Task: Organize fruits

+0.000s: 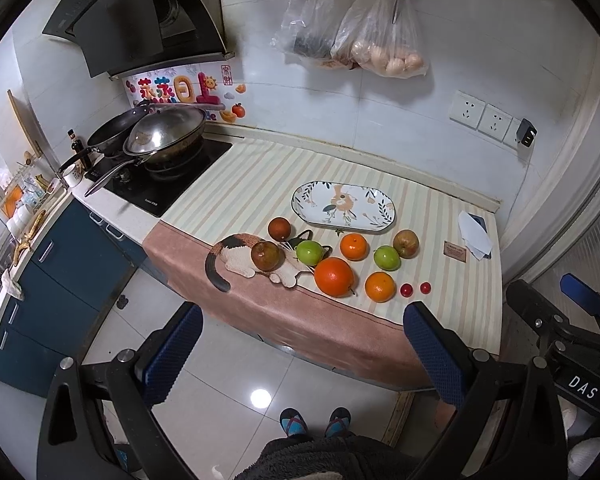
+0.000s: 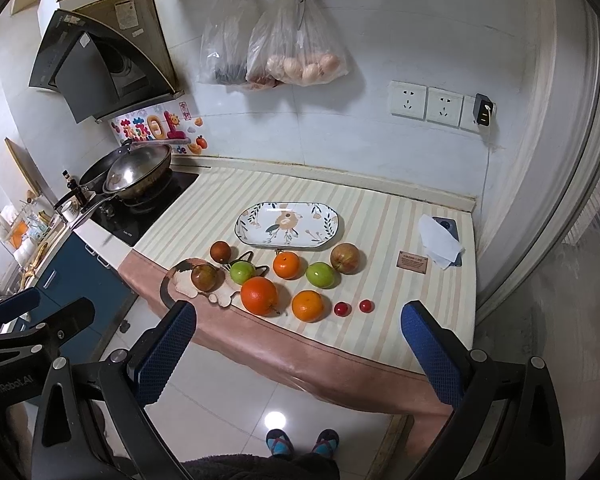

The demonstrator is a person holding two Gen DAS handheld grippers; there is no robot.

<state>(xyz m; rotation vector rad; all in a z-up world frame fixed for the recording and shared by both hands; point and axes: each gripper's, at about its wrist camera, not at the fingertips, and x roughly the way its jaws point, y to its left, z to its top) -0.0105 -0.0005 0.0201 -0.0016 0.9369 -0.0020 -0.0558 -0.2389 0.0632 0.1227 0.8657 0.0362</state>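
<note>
On the striped cloth lie several fruits in front of an oval flowered plate [image 1: 343, 208] [image 2: 290, 224] that holds nothing. A large orange [image 1: 334, 277] [image 2: 259, 296] is nearest, with a smaller orange [image 1: 379, 287] [image 2: 307, 305] and two cherry tomatoes [image 1: 406, 289] [image 2: 341, 309] to its right. Behind them sit two green apples [image 1: 310, 252] [image 2: 320, 275], another orange [image 1: 354, 246] [image 2: 287, 265] and brownish-red apples [image 1: 405, 243] [image 2: 345, 257]. My left gripper [image 1: 302, 328] and right gripper [image 2: 298, 328] both hang open above the floor, short of the counter edge, holding nothing.
A cat-shaped mat [image 1: 240, 258] lies under the leftmost fruits. A stove with stacked woks [image 1: 164, 136] stands at the left. A phone under a tissue [image 1: 475, 234] and a small brown tag [image 1: 455, 249] lie at the right. Bags [image 1: 380, 40] hang on the wall. A person's slippered feet [image 2: 302, 442] stand below.
</note>
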